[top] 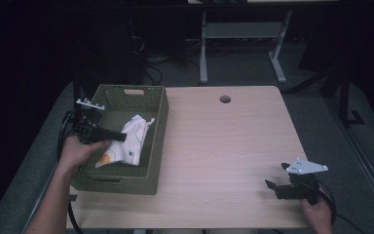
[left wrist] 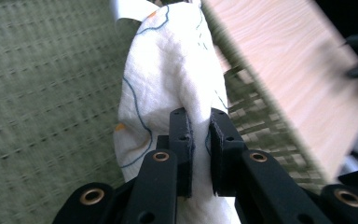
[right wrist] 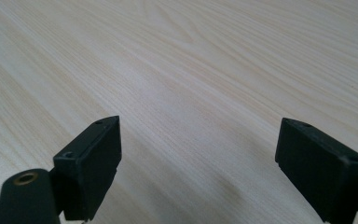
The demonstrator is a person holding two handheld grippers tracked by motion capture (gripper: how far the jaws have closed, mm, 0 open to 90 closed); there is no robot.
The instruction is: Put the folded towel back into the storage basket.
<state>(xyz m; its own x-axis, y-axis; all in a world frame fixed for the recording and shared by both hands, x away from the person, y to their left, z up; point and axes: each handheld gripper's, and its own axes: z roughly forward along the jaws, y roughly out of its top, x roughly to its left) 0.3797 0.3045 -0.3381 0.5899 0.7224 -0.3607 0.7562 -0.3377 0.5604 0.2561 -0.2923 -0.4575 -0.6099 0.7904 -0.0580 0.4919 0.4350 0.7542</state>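
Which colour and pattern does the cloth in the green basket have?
The cloth is white with thin blue lines and small orange spots; the left gripper view shows it best.

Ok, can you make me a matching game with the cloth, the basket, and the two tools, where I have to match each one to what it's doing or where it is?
Things:
1. white cloth
2. green basket
3. left tool
4. right tool

States:
A. jaws wide apart, above bare table
B. stands at the left side of the table
C. jaws pinched on fabric
D. lies inside the basket, held by a fold

Pairs: 1-D, 2-B, 3-C, 4-A
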